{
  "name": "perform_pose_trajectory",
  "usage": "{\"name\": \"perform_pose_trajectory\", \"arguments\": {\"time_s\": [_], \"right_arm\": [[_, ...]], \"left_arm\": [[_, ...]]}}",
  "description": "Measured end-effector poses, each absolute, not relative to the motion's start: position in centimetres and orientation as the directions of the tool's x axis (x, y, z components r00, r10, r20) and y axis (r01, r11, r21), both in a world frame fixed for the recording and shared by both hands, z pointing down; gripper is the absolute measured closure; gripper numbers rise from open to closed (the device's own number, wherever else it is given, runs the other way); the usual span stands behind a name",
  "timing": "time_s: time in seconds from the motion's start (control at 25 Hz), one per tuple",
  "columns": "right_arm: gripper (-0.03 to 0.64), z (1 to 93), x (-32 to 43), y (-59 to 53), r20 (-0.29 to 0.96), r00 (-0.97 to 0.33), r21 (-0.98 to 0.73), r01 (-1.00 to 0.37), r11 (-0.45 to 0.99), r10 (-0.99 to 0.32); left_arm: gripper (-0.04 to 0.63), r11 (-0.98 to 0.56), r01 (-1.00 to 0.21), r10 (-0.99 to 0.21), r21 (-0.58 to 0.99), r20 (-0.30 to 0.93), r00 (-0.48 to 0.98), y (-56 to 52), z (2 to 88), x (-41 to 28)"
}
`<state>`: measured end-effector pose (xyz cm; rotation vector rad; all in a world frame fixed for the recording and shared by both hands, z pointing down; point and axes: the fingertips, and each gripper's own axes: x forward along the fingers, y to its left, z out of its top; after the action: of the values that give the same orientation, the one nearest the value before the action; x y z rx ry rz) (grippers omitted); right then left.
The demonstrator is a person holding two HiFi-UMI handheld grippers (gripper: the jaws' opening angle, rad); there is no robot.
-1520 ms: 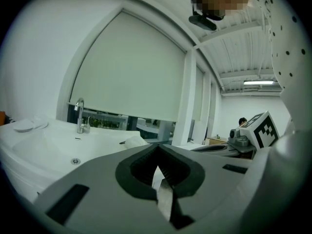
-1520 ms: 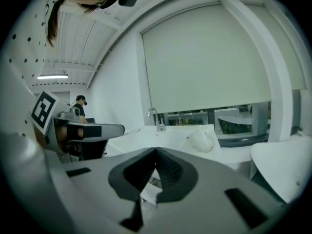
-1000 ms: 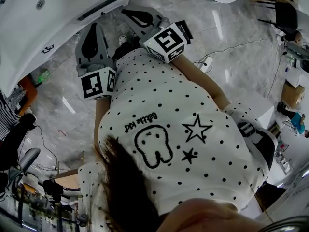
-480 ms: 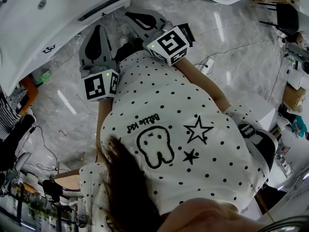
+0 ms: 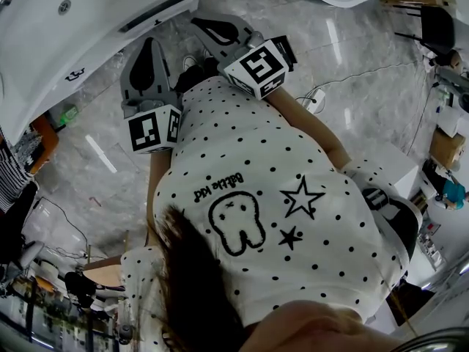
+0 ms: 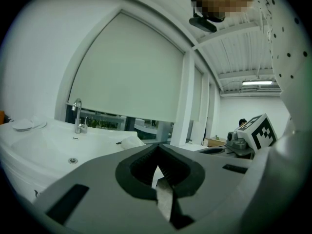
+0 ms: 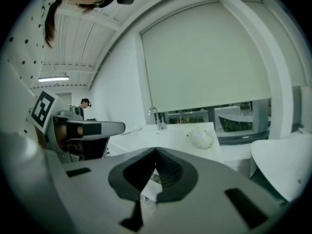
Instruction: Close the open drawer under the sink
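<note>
Grippers hanging side by side before polka-dot shirt (image 5: 293,152), over marble floor (image 5: 352,64): left gripper (image 5: 150,44) and right gripper (image 5: 199,23), both pointing toward white sink (image 5: 44,50). Each gripper view showing own jaws pressing together, nothing between. Left gripper view showing faucet (image 6: 78,117) and drain (image 6: 72,160). Right gripper view adding white crumpled wad (image 7: 201,138) lying on counter (image 7: 170,133). Drawer appearing in neither gripper view. Head view alone showing dark slit (image 5: 156,11) along sink front, near left gripper, not touching; cannot tell whether it is drawer.
</note>
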<state>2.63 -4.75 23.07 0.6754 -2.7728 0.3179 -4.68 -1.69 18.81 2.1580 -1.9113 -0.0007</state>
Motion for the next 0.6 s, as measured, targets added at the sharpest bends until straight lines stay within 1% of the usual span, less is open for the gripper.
{"name": "perform_pose_trajectory", "arguments": {"time_s": [0.6], "right_arm": [[0.601,23.09,2.69,-4.95,0.31,-0.852,-0.151,-0.482,0.863,-0.422]], "left_arm": [[0.591,-0.106,-0.976,-0.975,0.192,0.171,0.14,-1.87,18.8,-4.7]]}}
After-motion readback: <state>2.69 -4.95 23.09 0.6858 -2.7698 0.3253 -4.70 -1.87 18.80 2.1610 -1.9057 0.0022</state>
